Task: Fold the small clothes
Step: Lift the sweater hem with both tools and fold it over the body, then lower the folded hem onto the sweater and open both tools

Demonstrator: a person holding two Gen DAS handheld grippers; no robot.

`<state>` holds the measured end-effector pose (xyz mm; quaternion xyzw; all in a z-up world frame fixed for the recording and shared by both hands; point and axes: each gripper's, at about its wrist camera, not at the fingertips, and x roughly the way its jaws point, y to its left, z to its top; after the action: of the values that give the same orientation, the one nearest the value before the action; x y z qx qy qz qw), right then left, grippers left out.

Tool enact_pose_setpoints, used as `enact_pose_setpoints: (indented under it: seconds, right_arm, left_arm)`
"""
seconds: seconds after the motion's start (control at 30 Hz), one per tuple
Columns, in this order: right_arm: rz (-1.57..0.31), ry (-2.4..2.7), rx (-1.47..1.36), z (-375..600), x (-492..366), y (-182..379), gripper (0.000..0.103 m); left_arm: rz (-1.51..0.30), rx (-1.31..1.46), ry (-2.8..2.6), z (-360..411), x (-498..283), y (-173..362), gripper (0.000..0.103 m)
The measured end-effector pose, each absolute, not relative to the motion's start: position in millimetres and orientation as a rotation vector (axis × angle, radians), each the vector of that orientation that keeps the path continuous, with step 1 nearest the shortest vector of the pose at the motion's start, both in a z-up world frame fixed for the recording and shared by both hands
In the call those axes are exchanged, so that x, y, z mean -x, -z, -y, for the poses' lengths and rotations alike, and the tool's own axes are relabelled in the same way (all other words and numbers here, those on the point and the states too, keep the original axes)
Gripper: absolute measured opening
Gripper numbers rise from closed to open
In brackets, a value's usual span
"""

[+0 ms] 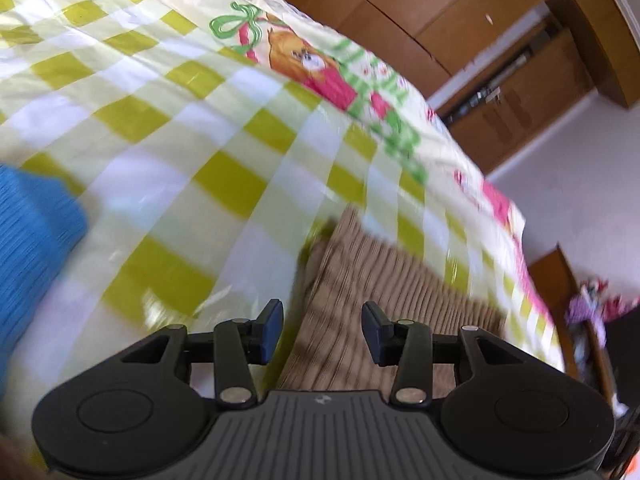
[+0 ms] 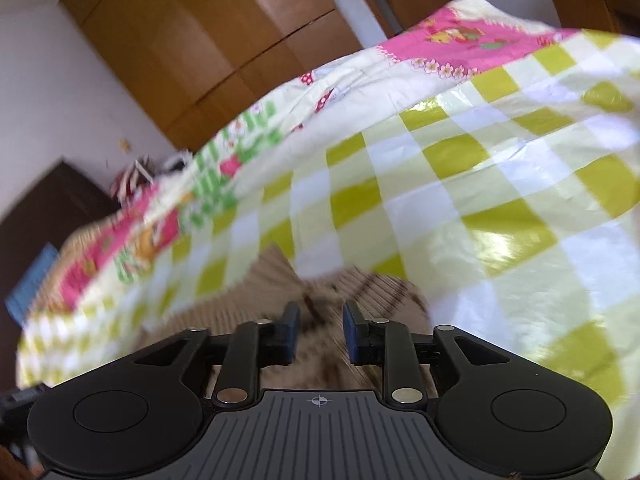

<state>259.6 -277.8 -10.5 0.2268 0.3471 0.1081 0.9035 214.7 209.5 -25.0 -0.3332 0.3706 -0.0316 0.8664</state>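
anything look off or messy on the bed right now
Nothing stands out. The tan ribbed garment lies on the checked sheet, below both open hand-held grippers, neither gripping it. A blue knit piece sits apart. Motion blur hides fine creases.

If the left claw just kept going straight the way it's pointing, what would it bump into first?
Most likely the ribbed beige garment lying on the checked cover. It sits right ahead of the open left claw, between its fingers' line. The picture is blurred, so depth is uncertain.
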Motion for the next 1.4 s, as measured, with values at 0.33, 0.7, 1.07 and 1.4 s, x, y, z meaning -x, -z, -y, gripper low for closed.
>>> enact_pose_setpoints:
  seconds: [0.33, 0.7, 1.07, 1.4]
  right_arm:
    - [-0.818, -0.228, -0.228, 266.7, -221.0, 27.0, 0.021]
    - [-0.829, -0.259, -0.484, 292.8, -192.1, 11.4, 0.013]
    - [-0.882, -0.223, -0.454, 288.0, -204.7, 35.1, 0.011]
    - [-0.832, -0.283, -0.658, 311.4, -160.2, 17.7, 0.006]
  left_arm:
    - [-0.882, 0.631, 0.099, -203.4, -187.7, 44.6, 0.058]
    - [-0.944, 0.469, 0.21, -177.2, -180.0, 41.6, 0.05]
    - [-0.901, 0.433, 0.208, -172.5, -188.4, 28.7, 0.022]
    - [-0.925, 0.458, 0.206, -170.7, -147.0, 34.3, 0.021]
